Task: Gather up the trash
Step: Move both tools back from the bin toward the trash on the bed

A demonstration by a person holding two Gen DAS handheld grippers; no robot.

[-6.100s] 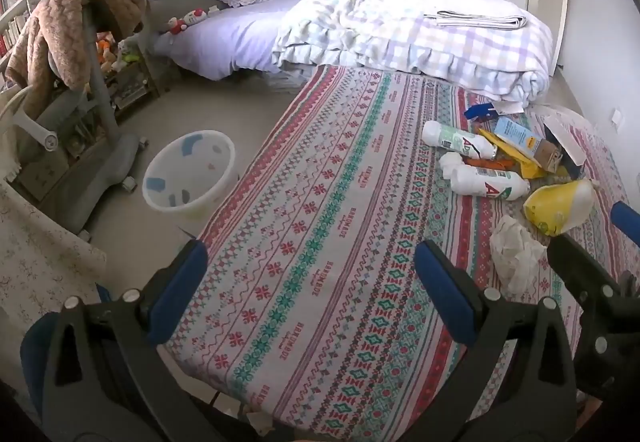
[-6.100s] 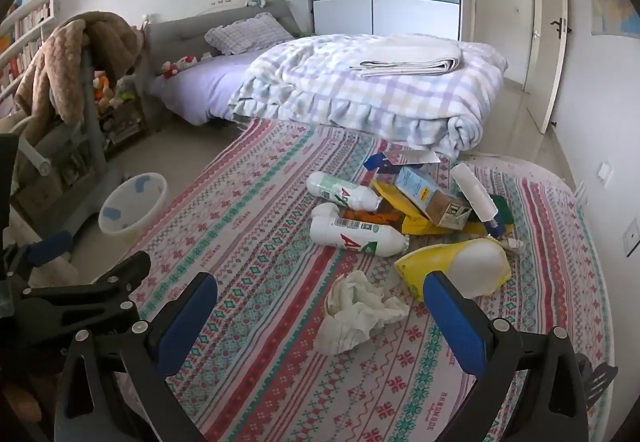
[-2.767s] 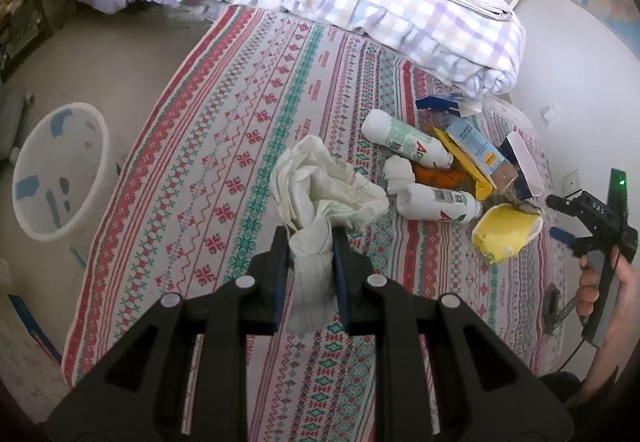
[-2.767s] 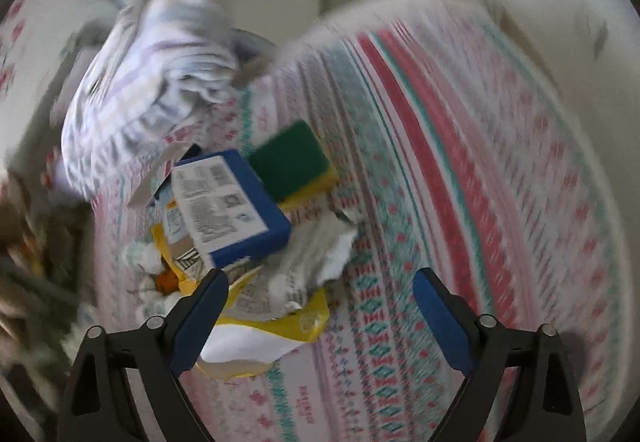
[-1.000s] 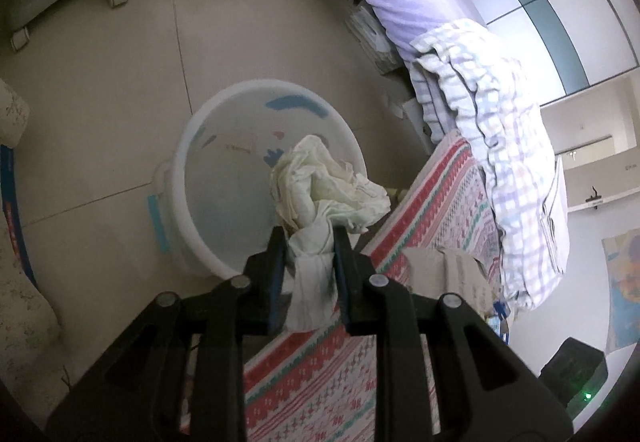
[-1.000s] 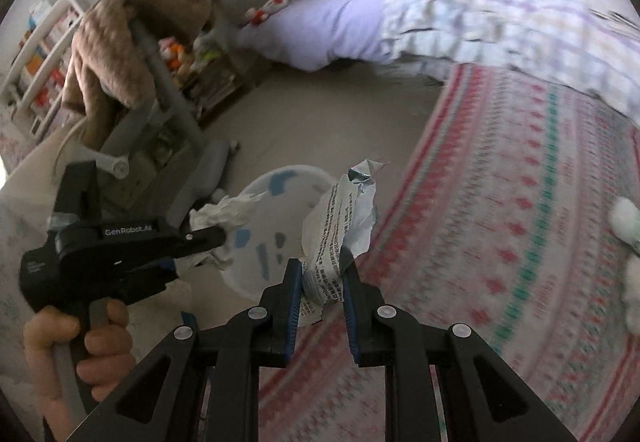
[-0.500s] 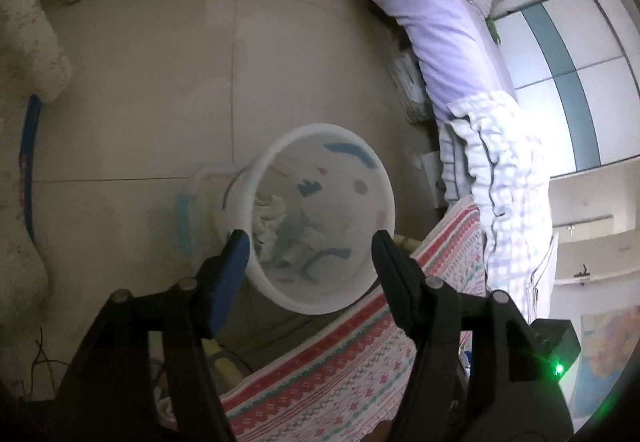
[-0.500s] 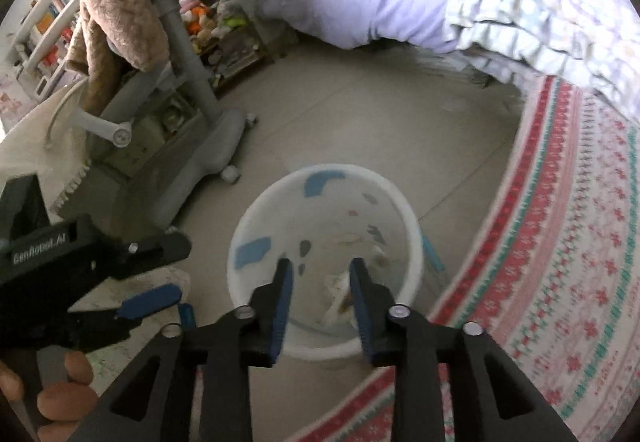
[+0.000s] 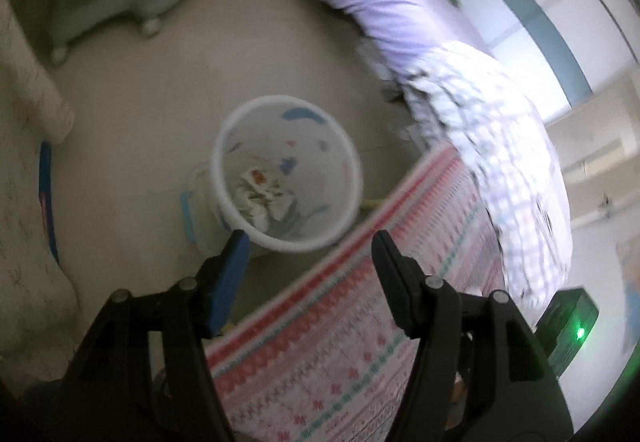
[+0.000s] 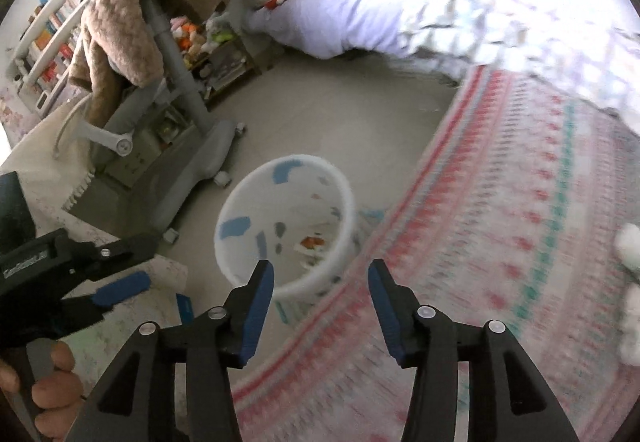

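Both grippers, left gripper (image 9: pixel 306 256) and right gripper (image 10: pixel 320 282), empty, jaws just parted above bin (image 10: pixel 240 209); risk: knocking near rim, tipping dropped trash (image 9: pixel 260 193).

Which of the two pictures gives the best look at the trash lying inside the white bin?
The left wrist view. It looks almost straight down into the white bin, so the crumpled trash on its bottom shows clearly. The right wrist view sees the bin at a slant; its near wall hides most of the trash.
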